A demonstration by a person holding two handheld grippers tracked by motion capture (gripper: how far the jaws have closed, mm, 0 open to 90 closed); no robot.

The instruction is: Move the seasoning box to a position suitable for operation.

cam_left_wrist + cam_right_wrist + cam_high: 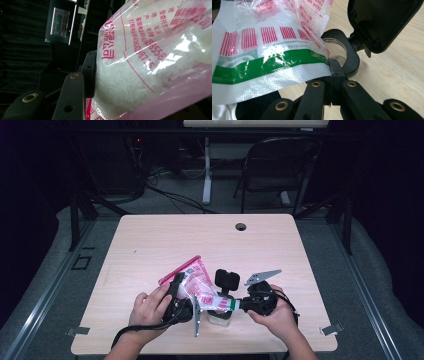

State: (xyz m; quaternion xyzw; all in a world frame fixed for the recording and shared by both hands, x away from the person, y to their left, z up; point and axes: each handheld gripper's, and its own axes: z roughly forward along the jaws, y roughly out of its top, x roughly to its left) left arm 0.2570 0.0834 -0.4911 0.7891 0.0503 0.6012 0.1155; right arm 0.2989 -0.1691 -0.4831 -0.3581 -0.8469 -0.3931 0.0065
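A clear plastic bag with red print, a green stripe and white granules inside hangs tilted between both grippers. My left gripper is shut on the bag's full body. One black pad presses into it, and the other jaw is hidden behind the bag. My right gripper is shut on the bag's lower edge by the green stripe. Just under that edge stands a small clear jar with its round mouth open. Its black flip lid is raised.
The light wooden table has a cable hole near its far edge. A dark folding chair and a white desk leg stand behind it. Each hand holds its gripper near the table's front edge.
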